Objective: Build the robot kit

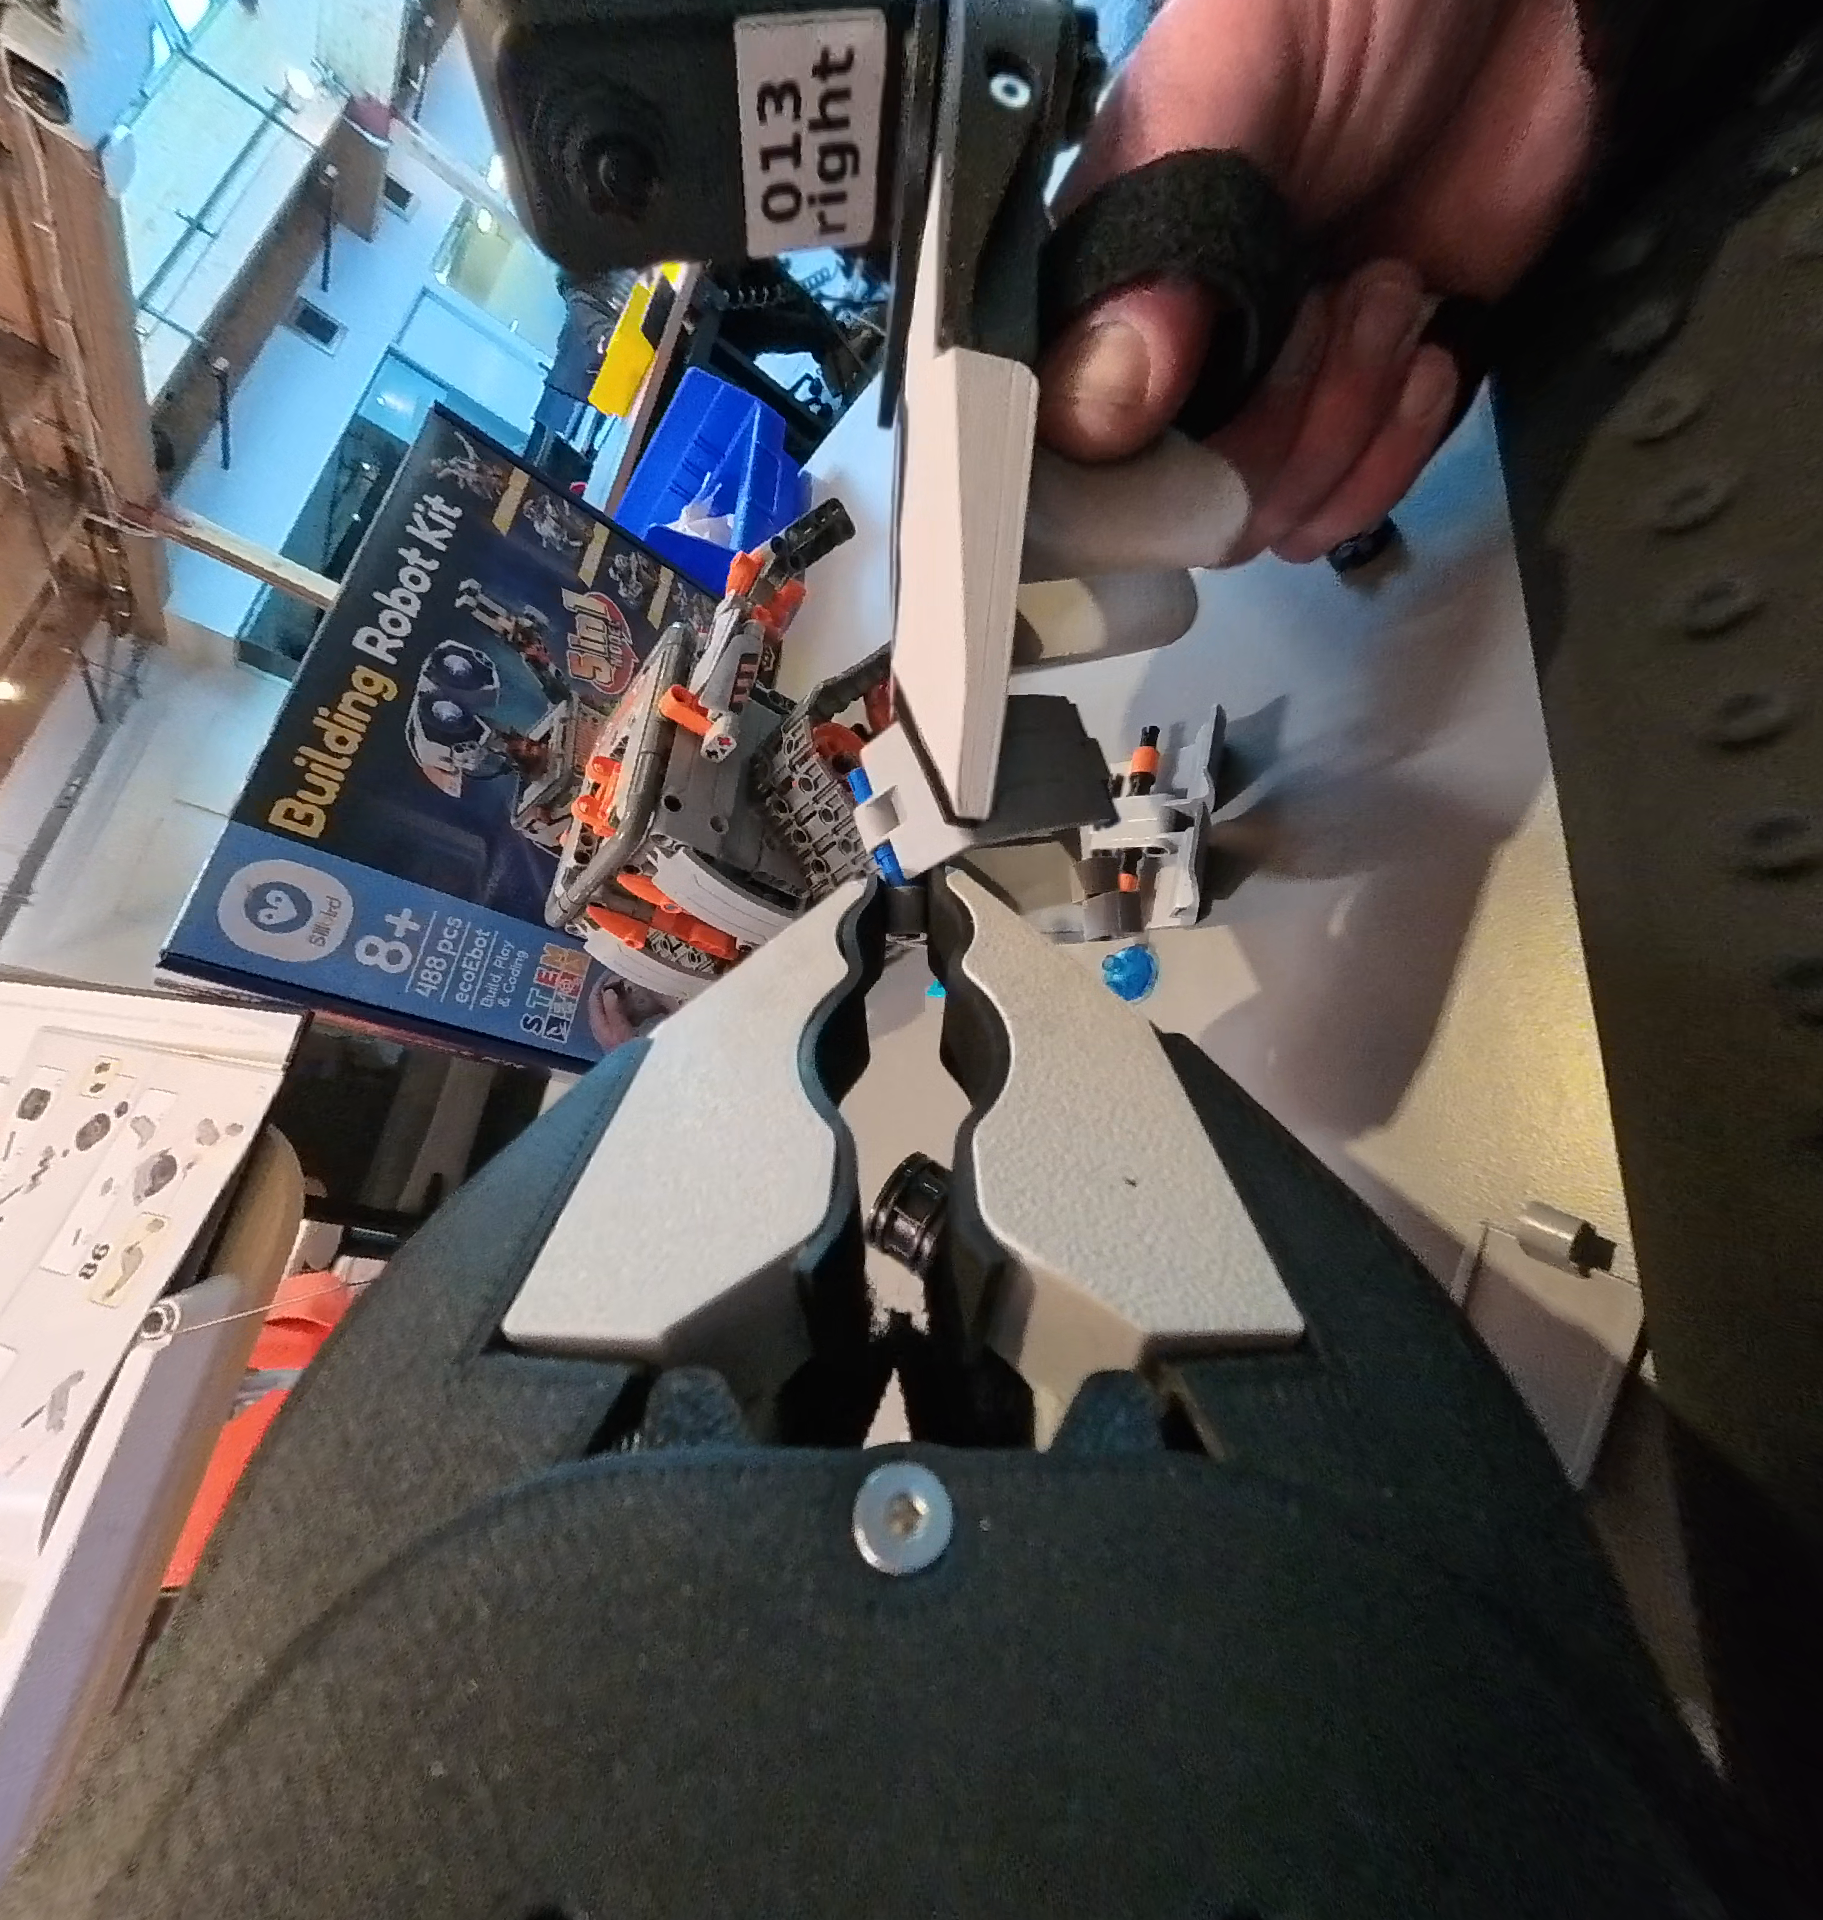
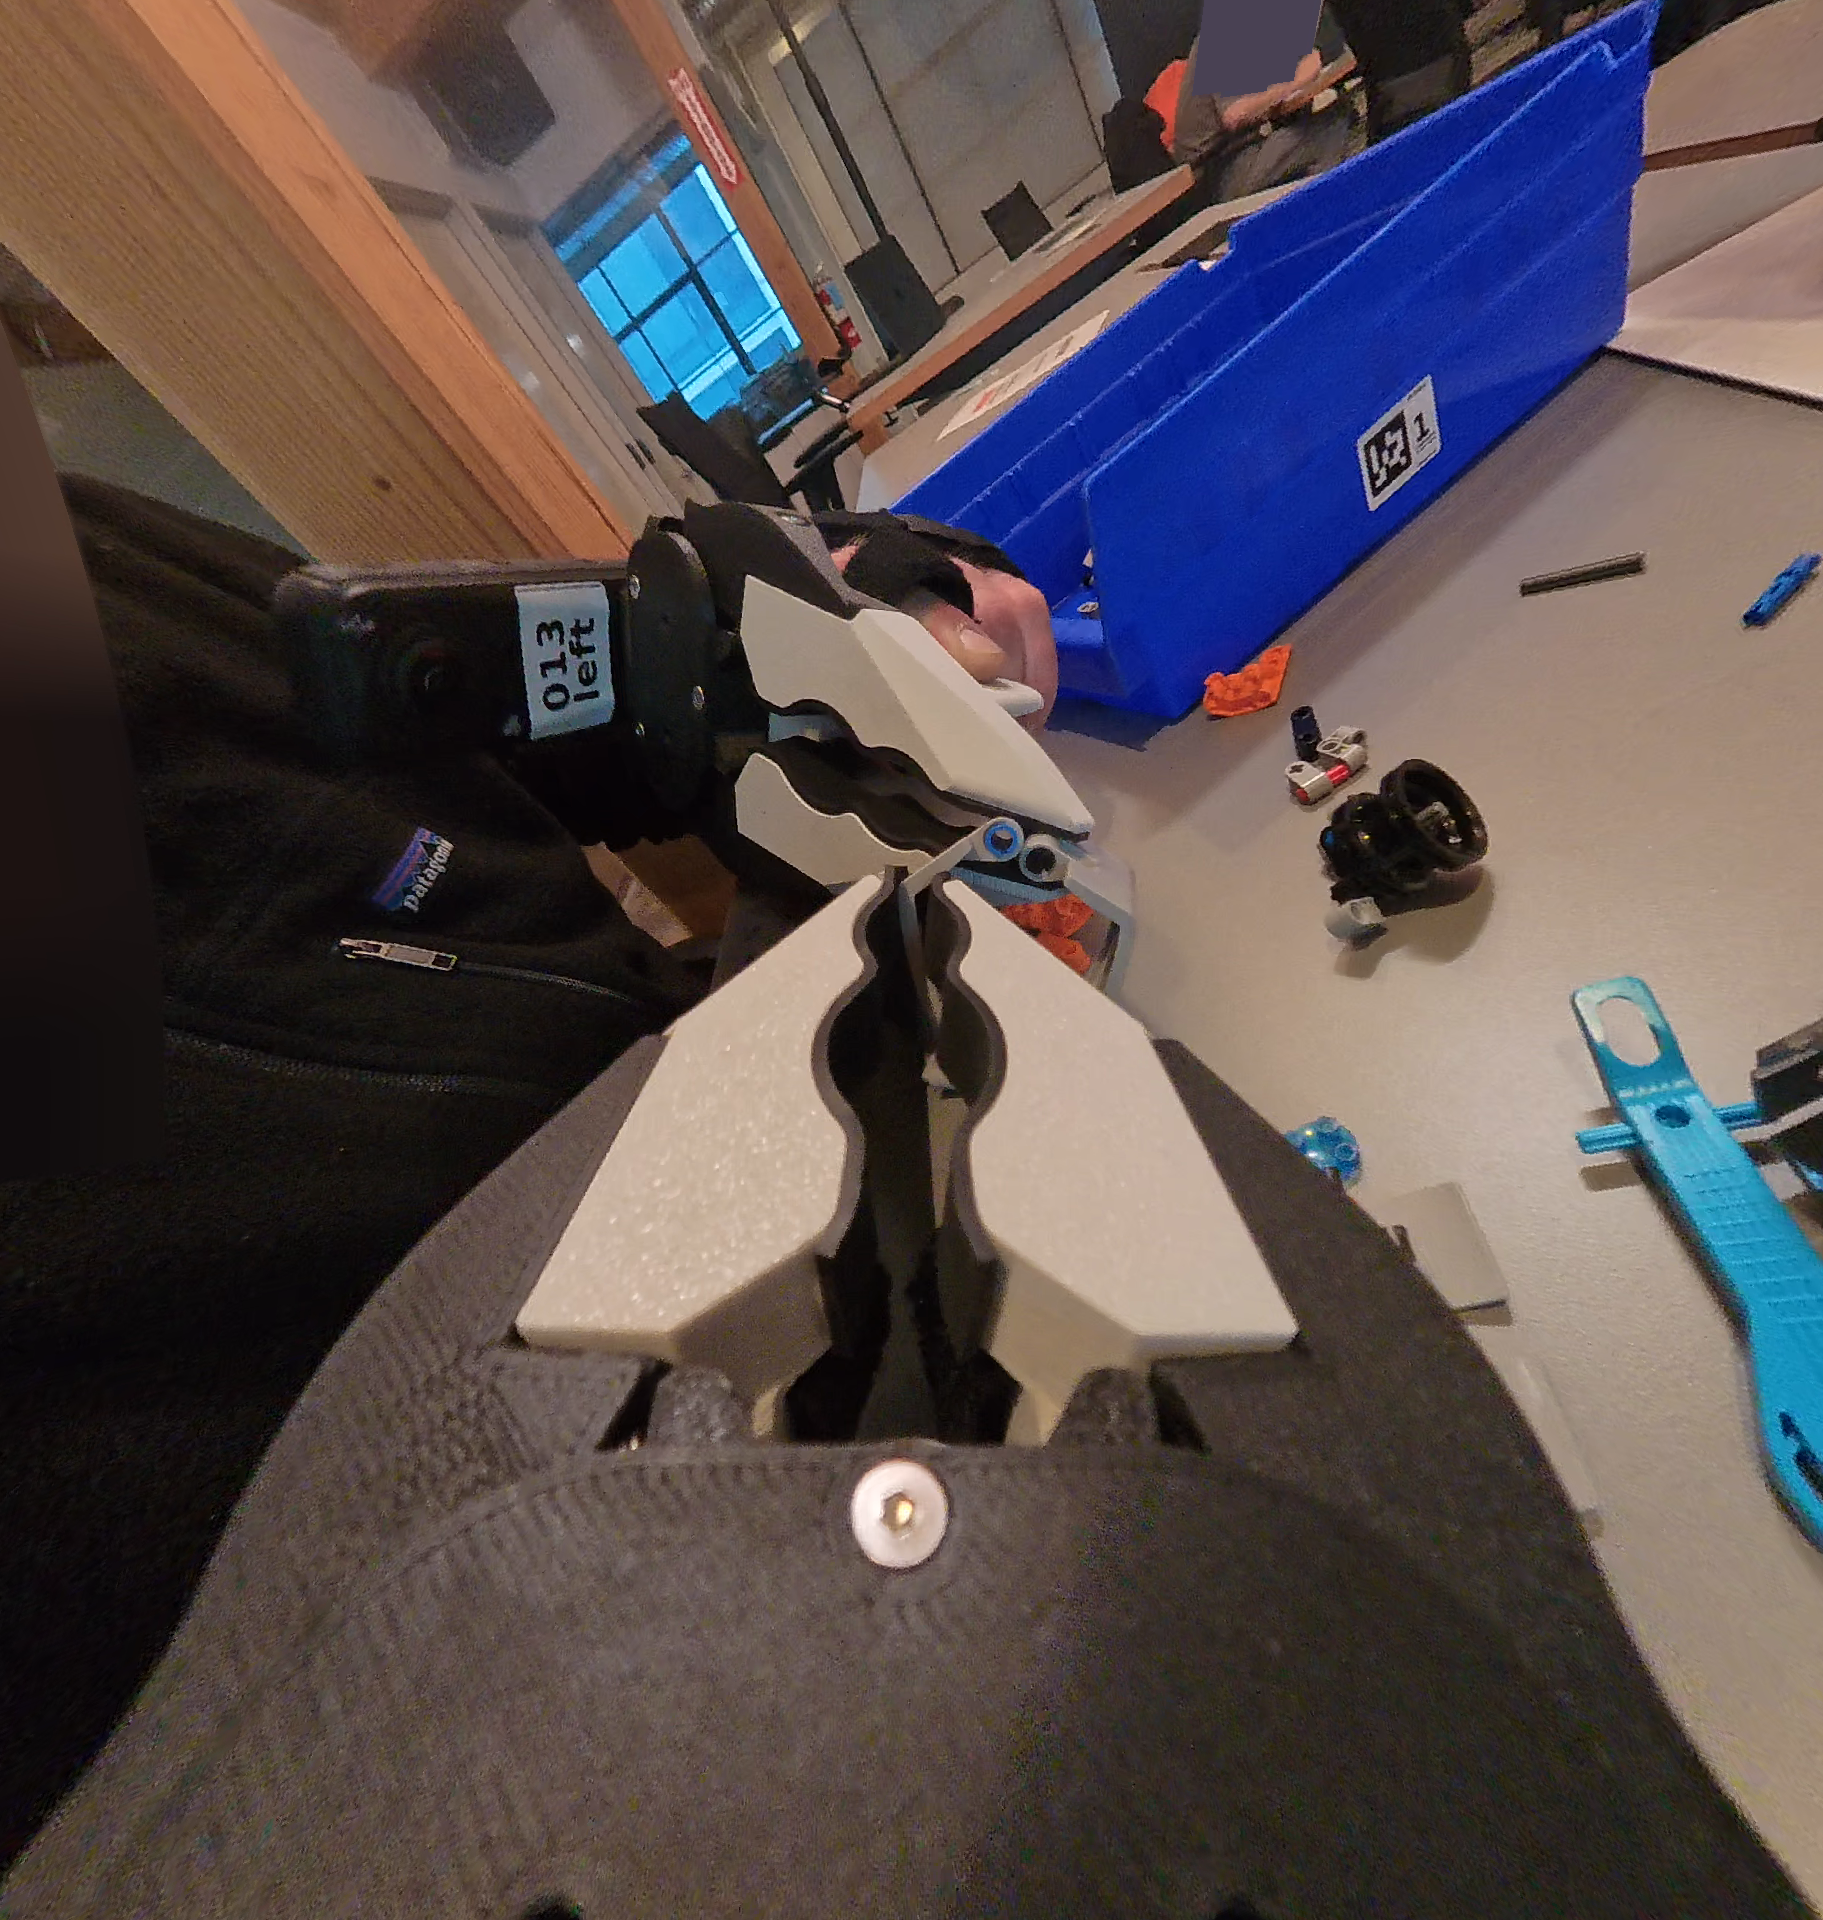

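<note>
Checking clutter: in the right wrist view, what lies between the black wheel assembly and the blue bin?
A small grey-and-red connector piece and an orange plate lie on the table between them.

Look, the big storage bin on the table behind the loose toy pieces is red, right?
Not quite. The storage bin is blue, not red, as the right wrist view shows. It does stand on the table behind the loose toy pieces.

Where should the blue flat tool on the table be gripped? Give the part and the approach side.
Probably grip the blue tool at its narrow neck beside the oval hole, from above, fingers across its width. It lies flat on the table, and a dark assembly crowds its wider part.
</note>
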Demonstrator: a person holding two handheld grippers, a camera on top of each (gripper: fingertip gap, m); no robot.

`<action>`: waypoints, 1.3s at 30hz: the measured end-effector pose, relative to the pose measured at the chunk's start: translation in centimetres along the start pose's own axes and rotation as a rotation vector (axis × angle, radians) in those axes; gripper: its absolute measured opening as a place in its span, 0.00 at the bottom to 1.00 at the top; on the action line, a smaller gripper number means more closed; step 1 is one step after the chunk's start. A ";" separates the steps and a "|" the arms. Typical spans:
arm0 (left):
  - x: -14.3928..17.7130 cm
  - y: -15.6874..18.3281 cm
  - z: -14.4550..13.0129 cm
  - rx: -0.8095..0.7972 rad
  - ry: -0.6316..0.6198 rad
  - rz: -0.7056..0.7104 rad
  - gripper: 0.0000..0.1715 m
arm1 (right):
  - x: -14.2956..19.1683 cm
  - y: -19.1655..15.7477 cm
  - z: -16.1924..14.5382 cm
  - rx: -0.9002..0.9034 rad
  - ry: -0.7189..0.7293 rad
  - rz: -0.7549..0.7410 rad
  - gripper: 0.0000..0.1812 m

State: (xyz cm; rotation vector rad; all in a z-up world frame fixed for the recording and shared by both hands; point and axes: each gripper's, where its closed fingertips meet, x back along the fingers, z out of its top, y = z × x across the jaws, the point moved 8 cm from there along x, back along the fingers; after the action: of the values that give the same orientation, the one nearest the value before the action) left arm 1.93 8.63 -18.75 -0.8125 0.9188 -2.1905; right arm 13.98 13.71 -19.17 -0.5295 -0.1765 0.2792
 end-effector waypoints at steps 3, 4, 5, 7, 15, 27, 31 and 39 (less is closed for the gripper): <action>0.0 -0.2 0.1 0.022 -0.011 -0.003 0.02 | -0.1 -0.1 0.2 0.019 0.005 -0.010 0.00; 0.1 -0.3 0.1 0.036 -0.015 -0.004 0.02 | -0.1 -0.1 0.2 0.018 0.013 -0.013 0.00; 0.1 -0.4 0.2 0.037 -0.026 0.003 0.02 | -0.1 -0.1 0.2 0.018 0.019 -0.020 0.00; 0.0 -0.4 0.3 0.023 -0.041 0.026 0.02 | -0.1 -0.1 0.3 0.007 0.036 -0.024 0.00; -0.2 -0.7 0.6 -0.065 -0.076 0.102 0.02 | -0.1 0.4 0.5 -0.142 0.142 0.055 0.01; -0.6 -1.6 0.0 -0.074 -0.120 0.138 0.03 | -0.8 1.1 0.9 -0.188 0.225 0.049 0.01; -0.7 -2.7 -0.5 0.088 -0.090 0.079 0.03 | 0.1 1.1 1.6 -0.118 0.233 0.021 0.08; -0.3 -3.9 -0.5 0.221 -0.034 0.029 0.03 | -0.7 0.3 2.0 0.015 0.113 0.006 0.00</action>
State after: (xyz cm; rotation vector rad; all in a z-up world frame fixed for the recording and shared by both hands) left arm 0.56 11.30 -16.14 -0.7237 0.6533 -2.1983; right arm 12.76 14.66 -17.73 -0.5294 -0.0630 0.2556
